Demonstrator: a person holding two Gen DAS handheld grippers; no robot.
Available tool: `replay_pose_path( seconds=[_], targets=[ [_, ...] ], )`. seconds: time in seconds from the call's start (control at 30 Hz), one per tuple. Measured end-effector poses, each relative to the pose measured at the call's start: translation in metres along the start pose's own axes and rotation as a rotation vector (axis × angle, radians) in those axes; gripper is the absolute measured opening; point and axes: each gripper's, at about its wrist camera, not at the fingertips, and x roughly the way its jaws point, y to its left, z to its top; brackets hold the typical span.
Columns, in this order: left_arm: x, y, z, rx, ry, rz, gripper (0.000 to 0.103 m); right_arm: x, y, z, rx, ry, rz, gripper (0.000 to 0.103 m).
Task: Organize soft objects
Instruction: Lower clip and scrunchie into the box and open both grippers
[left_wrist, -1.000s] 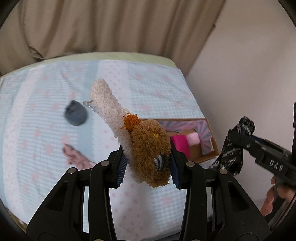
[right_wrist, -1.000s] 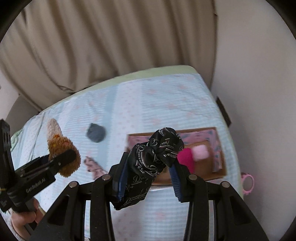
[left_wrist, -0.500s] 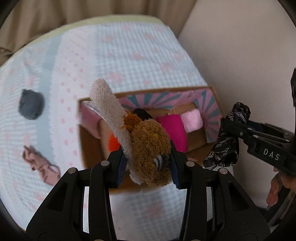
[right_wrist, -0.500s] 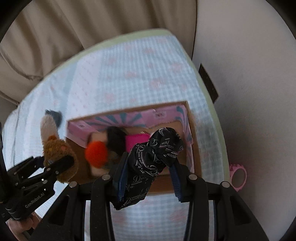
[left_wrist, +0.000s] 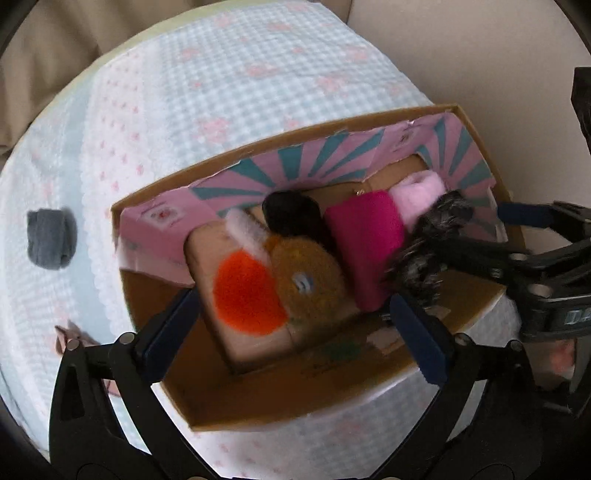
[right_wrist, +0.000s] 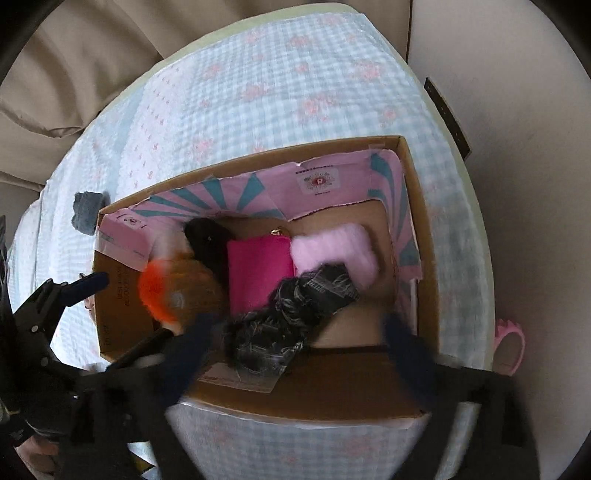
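The fuzzy brown plush toy (left_wrist: 308, 280) lies in the brown cardboard box (left_wrist: 280, 398) on the bed, beside the orange pompom (left_wrist: 245, 295). The black patterned cloth (right_wrist: 295, 314) lies at the near right. Both should be let fall loose. The left gripper (left_wrist: 291, 332) fingers are spread apart. The right gripper (right_wrist: 295, 343) fingers are blurred but look apart too.
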Motion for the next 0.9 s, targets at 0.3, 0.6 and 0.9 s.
replay_pose_path(
  seconds=[0.3,0.6,0.9],
  targets=[
    [-0.017,0.019,-0.014,-0.066,-0.011,-0.006,0.103,-0.009,-0.004,-0.007,0.027,-0.029,0.017,0.103],
    [-0.063,0.031,-0.023,-0.097,-0.095,-0.01,0.103,-0.046,0.014,-0.011,0.004,-0.116,-0.031,0.103],
    [-0.144,0.055,-0.05,-0.133,-0.208,0.007,0.103,-0.111,0.067,-0.028,-0.067,-0.214,-0.074,0.103]
  ],
)
